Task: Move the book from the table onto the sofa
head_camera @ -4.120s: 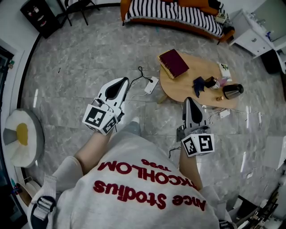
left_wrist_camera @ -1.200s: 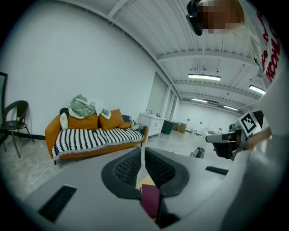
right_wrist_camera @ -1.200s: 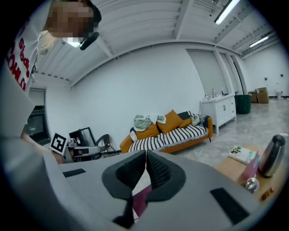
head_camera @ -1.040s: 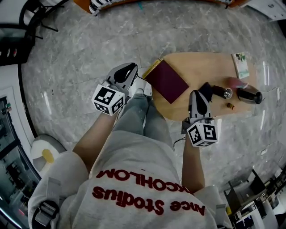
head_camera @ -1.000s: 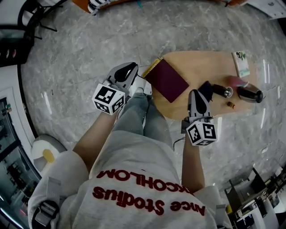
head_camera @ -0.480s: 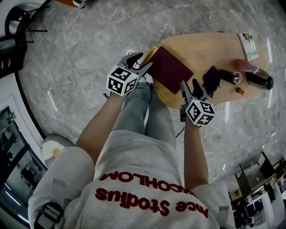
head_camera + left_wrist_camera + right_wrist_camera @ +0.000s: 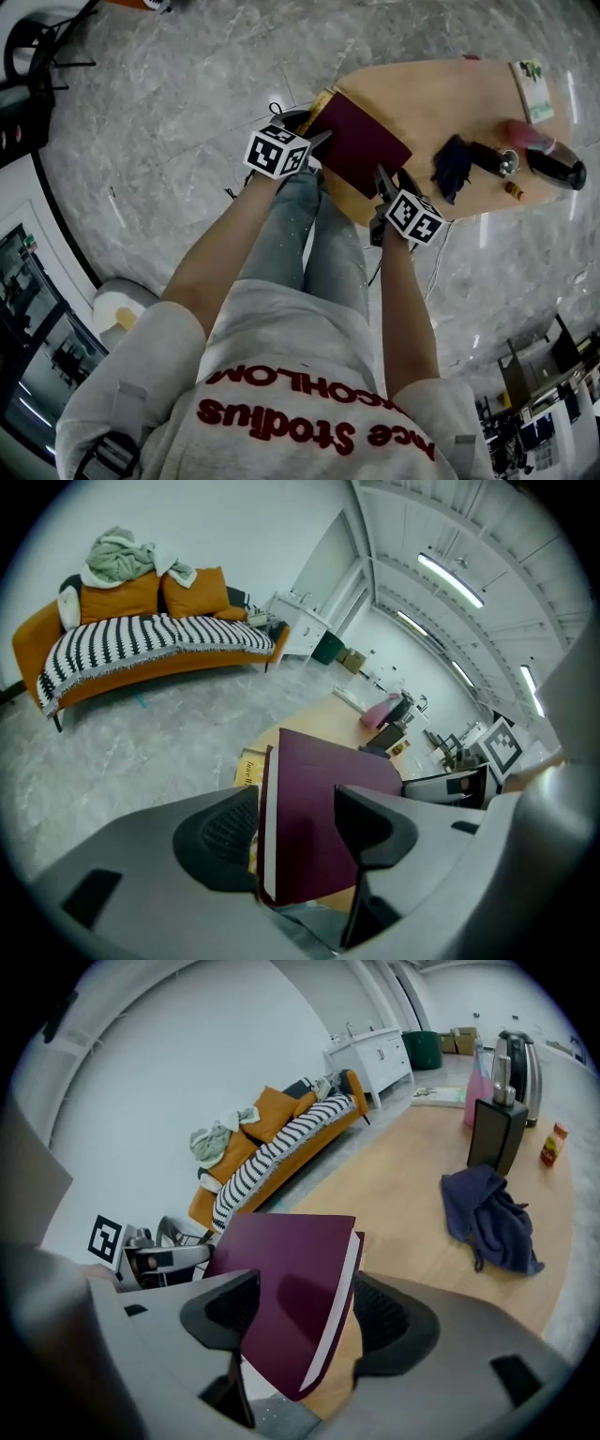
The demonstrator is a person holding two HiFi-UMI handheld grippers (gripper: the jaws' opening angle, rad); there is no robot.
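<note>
book (image 7: 361,150) between opening left tongs (image 7: 295,829), right tongs (image 7: 300,1318)

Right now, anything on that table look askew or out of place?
The maroon book sits skewed at the table's near end, one corner apparently past the edge, stacked on a yellow book. A dark cloth lies crumpled mid-table. Nothing spilled or broken that I can see.

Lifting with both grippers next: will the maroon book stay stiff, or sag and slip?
The maroon book looks hardbound, a flat cover over a thick page block: probably stiff and fairly heavy. Its cover looks smooth with a slight sheen, so a shallow corner pinch might slip. The left gripper and right gripper are opening, its near corners between their jaws.
</note>
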